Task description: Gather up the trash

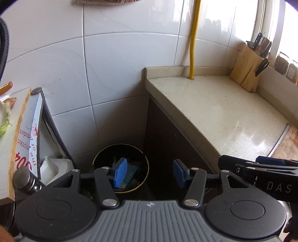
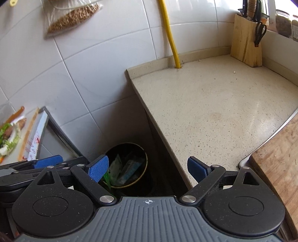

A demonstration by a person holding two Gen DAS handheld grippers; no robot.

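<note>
A round dark trash bin [image 1: 106, 154] with a yellowish rim stands on the floor in the gap between the tiled wall and the counter cabinet. Several wrappers lie inside it, among them a teal packet [image 1: 132, 171] [image 2: 130, 167] and a white and green wrapper [image 2: 115, 165]. My left gripper [image 1: 150, 173] hovers above the bin, open, with nothing between its blue pads. Beside it, over the bin [image 2: 134, 149] and the counter's edge, my right gripper [image 2: 148, 169] is also open and empty. Each gripper shows at the edge of the other's view.
A beige speckled counter [image 2: 214, 104] runs to the right, carrying a wooden knife block [image 2: 245, 41] and a yellow pipe [image 2: 173, 46]. A wooden cutting board [image 2: 279, 163] lies near right. At left are a film-covered appliance [image 1: 33, 130] and a plate of food [image 2: 8, 137]. A grain bag [image 2: 72, 16] hangs on the wall.
</note>
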